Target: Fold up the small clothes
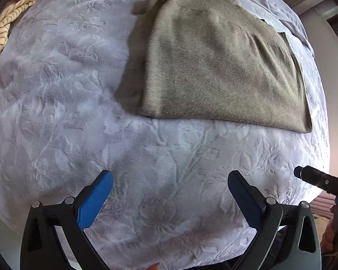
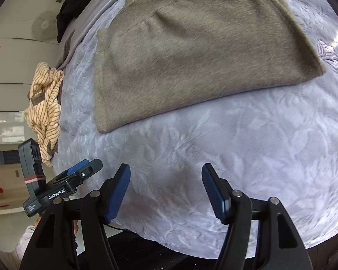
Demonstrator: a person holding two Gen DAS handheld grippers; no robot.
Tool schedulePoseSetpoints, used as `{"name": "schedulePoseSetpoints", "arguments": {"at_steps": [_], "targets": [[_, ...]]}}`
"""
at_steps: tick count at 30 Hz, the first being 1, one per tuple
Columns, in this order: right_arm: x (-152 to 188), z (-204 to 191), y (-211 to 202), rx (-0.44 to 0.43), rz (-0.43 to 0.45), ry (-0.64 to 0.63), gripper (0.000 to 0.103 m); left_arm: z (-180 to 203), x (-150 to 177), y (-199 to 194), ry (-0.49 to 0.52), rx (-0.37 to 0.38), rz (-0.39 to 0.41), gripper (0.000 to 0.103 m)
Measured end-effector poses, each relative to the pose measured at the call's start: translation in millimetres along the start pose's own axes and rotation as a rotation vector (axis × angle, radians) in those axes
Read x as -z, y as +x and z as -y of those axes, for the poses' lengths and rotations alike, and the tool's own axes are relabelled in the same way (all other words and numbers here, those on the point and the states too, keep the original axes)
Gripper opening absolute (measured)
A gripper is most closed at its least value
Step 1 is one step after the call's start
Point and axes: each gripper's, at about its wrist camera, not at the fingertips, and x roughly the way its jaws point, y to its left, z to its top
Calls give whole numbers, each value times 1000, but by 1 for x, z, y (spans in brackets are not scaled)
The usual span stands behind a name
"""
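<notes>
The left hand-held gripper (image 1: 170, 182) is hovering over the near part of the bed (image 1: 56, 112), its blue pads (image 1: 94, 202) spread wide apart and grasping nothing. The right hand-held gripper (image 2: 166, 175) is likewise hanging released above the pale lavender bedspread, its fingers (image 2: 118, 193) parted with only embossed leaf-patterned fabric between them. In the right wrist view, the left tool's body is showing at the lower left, off the bed's edge.

Beyond both sets of fingertips, the olive-green knit garment (image 1: 214, 67) is lying flat on the bed, already doubled over so that a thinner layer is peeking out along one side in the left wrist view. Its near edge is sitting well clear of both grippers. In the right wrist view the same garment (image 2: 191, 56) is filling the upper middle.

Farther out, a crumpled cream striped garment (image 2: 45, 108) is resting at the bed's edge, apart from the green one. A dark bundle (image 2: 72, 6) is lying near the far corner.
</notes>
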Motion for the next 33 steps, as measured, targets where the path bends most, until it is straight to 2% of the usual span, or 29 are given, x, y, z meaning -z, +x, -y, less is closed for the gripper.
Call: {"name": "schedulePoseSetpoints", "arguments": {"at_steps": [2,8,10,11,13,16,22,29,33], "targets": [[2,-13,5,24,-2,-35,81,-9,3,-2,-16,0,-4,102],[0,-43,9,111,23,-142,84,-25,6,-3,-51,-11,20,102],[-1,-51,10,150,33,-186,87,-28,7,-1,-58,23,13,102],[-1,-54,11,166,31,-205,95,-29,8,-1,-64,42,10,102],[-1,-59,14,197,17,-247,103,-33,10,-2,-74,59,13,102],[-1,-64,18,204,-15,-274,103,-31,8,0,-95,81,16,102],[-4,-52,23,184,-61,-207,103,-26,1,3,-123,122,28,102],[-12,-35,28,115,-90,-93,103,-35,-11,4,-199,226,61,102],[-15,-28,30,104,-96,-58,103,-37,-16,10,-213,218,54,102]]}}
